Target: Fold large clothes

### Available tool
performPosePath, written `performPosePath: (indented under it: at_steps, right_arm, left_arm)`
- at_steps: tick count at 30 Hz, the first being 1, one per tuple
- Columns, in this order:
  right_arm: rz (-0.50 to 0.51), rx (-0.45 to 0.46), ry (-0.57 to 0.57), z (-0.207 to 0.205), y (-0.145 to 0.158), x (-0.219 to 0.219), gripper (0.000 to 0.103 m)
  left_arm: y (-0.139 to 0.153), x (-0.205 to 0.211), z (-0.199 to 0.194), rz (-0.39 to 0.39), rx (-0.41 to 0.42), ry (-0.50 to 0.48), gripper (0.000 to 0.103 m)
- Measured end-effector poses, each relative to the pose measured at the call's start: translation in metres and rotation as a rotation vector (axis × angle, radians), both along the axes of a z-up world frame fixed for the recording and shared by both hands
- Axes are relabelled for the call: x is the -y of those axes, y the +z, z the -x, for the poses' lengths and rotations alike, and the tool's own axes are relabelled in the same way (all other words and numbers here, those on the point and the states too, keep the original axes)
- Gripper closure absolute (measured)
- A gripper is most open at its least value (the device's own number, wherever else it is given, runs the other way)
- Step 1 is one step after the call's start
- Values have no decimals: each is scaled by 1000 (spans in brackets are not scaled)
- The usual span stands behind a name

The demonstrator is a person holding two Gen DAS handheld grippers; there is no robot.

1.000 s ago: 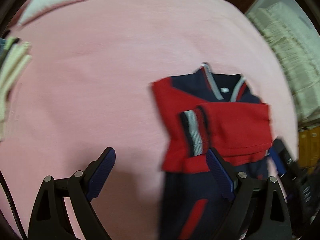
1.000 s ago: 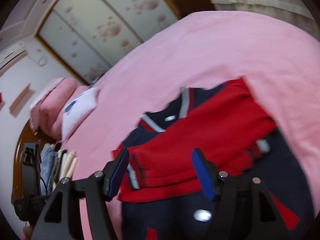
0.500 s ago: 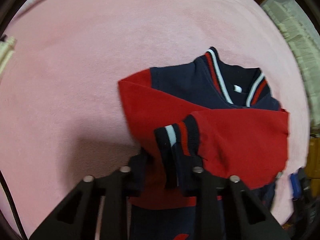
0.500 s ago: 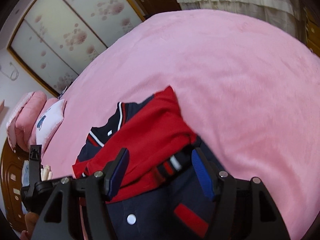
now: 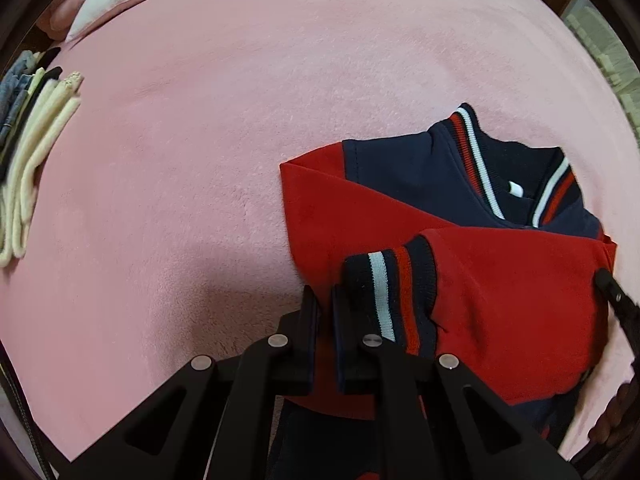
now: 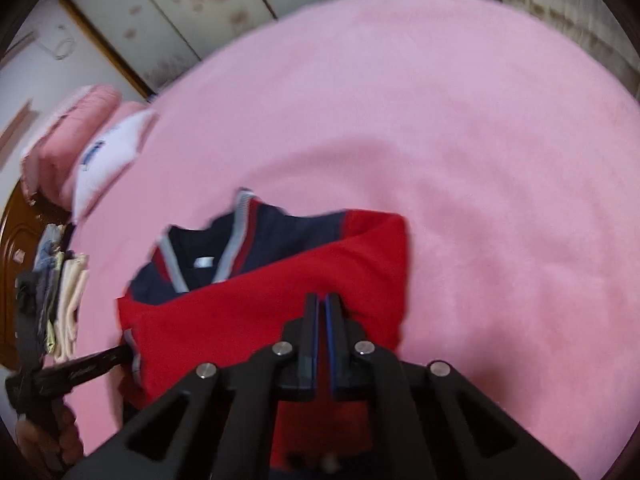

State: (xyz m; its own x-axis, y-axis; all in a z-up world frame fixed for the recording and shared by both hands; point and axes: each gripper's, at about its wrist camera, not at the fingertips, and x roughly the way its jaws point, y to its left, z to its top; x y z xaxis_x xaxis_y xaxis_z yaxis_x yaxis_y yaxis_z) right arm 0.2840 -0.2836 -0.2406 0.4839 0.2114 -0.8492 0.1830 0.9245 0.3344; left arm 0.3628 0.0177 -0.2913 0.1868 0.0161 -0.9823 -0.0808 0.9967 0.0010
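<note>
A: Nearest?
B: Left tool [image 5: 325, 300] has just closed, pinching the left edge of the red-and-navy jacket [image 5: 500, 280]. Right tool [image 6: 322, 306] has just closed on its red sleeve fabric.
A: Room?
B: Open pink bedspread [image 5: 240, 120] left and beyond; folded cream clothes [image 5: 36, 152] at the far left edge.
A: Jacket?
B: Sleeves crossed, striped collar away.

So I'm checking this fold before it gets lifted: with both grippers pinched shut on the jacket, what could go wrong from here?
1. The left gripper has just closed on the red sleeve near the striped cuff; lifting may drag only that layer and undo the crossed sleeves.
2. The right gripper, just closed too, may pinch just the top red fabric of the jacket, so the navy body stays down and the fold skews.
</note>
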Motion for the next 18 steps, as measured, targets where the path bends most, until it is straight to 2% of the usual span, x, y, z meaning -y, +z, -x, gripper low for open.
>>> performPosePath:
  at_steps: [3, 6, 9, 11, 13, 16, 18]
  right_arm:
    - [2, 32, -38, -13, -8, 17, 102]
    - [-35, 1, -22, -33, -23, 26, 102]
    - [40, 31, 27, -41, -24, 21, 103]
    - [86, 55, 45, -39, -19, 21, 103]
    - [123, 40, 30, -33, -7, 24, 103]
    - [77, 65, 37, -13, 16, 27, 103]
    - [52, 29, 80, -4, 19, 23, 103]
  left_arm:
    - [-5, 4, -3, -9, -11, 26, 97]
    - [-11, 1, -4, 3, -17, 60, 97]
    - [-10, -2, -3, 16, -13, 88, 95]
    - [-1, -3, 1, 15, 7, 98, 94]
    - [8, -7, 6, 36, 49, 95, 93]
    - [21, -4, 15, 66, 108, 50, 92]
    - [30, -6, 13, 56, 125, 29, 92]
